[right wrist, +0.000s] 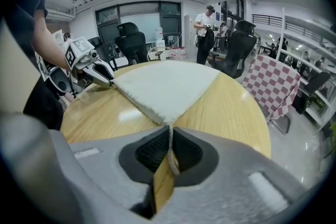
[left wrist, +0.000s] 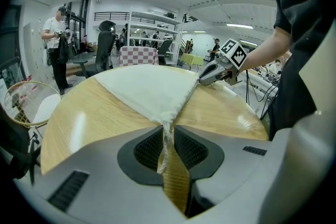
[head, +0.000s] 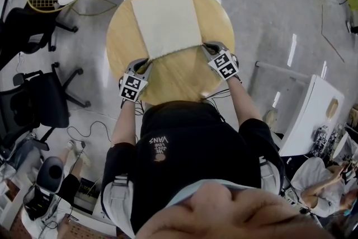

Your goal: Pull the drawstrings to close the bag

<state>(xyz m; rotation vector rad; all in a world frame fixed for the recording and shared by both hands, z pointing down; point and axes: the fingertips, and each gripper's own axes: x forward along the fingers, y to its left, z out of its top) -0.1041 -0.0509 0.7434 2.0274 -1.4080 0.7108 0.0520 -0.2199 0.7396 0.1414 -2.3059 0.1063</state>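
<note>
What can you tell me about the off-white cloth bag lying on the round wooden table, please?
The off-white cloth bag lies flat and square on the round wooden table. Its near edge looks rough; at the near corners, the left gripper clamps the left drawstring and the right gripper the right drawstring.

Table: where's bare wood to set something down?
Bare table left of the bag, right of it, and on the near side between the left hand-held gripper and right hand-held gripper. Crowded at the bag's near corners, where both sit.
</note>
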